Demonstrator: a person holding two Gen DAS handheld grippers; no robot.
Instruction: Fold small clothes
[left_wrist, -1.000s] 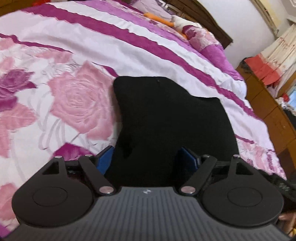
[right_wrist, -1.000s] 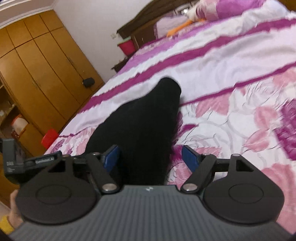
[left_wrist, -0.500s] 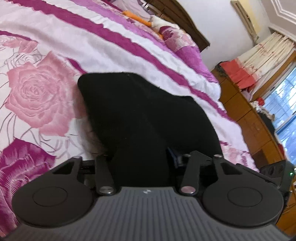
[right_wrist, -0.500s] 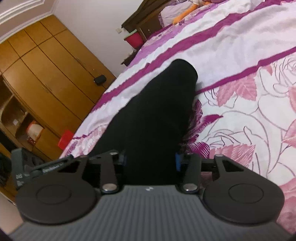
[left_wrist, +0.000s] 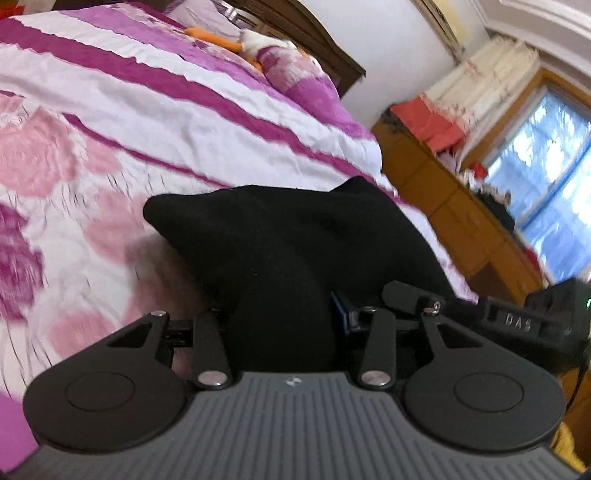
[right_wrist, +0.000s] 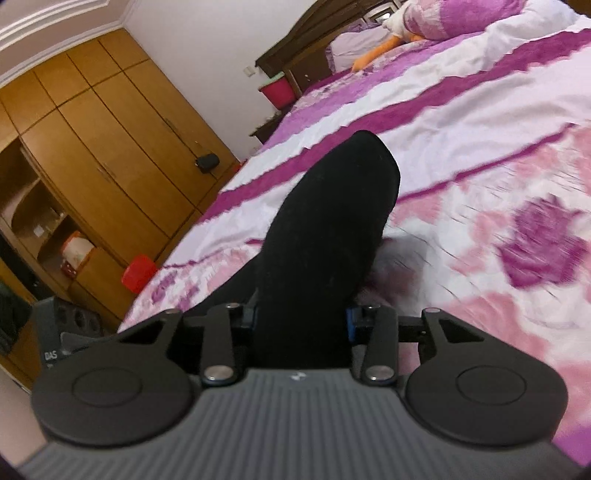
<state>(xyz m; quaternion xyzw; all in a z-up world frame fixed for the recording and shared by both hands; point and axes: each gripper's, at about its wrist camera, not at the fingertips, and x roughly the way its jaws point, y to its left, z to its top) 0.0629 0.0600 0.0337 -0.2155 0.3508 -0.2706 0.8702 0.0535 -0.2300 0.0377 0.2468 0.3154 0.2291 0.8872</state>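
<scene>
A small black garment (left_wrist: 288, 251) is held over the bed with the pink and purple floral cover (left_wrist: 74, 177). My left gripper (left_wrist: 284, 325) is shut on its near edge, and the cloth bunches up between the fingers. In the right wrist view the same black garment (right_wrist: 332, 229) runs away from me, its far end resting on the bed. My right gripper (right_wrist: 301, 321) is shut on its near end. Both views are blurred by motion. The other gripper's body (left_wrist: 535, 325) shows at the right edge of the left wrist view.
Pillows and an orange toy (left_wrist: 221, 40) lie at the head of the bed by the dark headboard. A wooden dresser (left_wrist: 461, 206) stands beside the bed below a window. A wooden wardrobe (right_wrist: 92, 155) and a red bin (right_wrist: 138, 277) stand beyond the other side.
Both grippers closed on the near edge of the black garment and lifted it. The cloth now bunches and rises off the bed, and both cameras tilted upward.
</scene>
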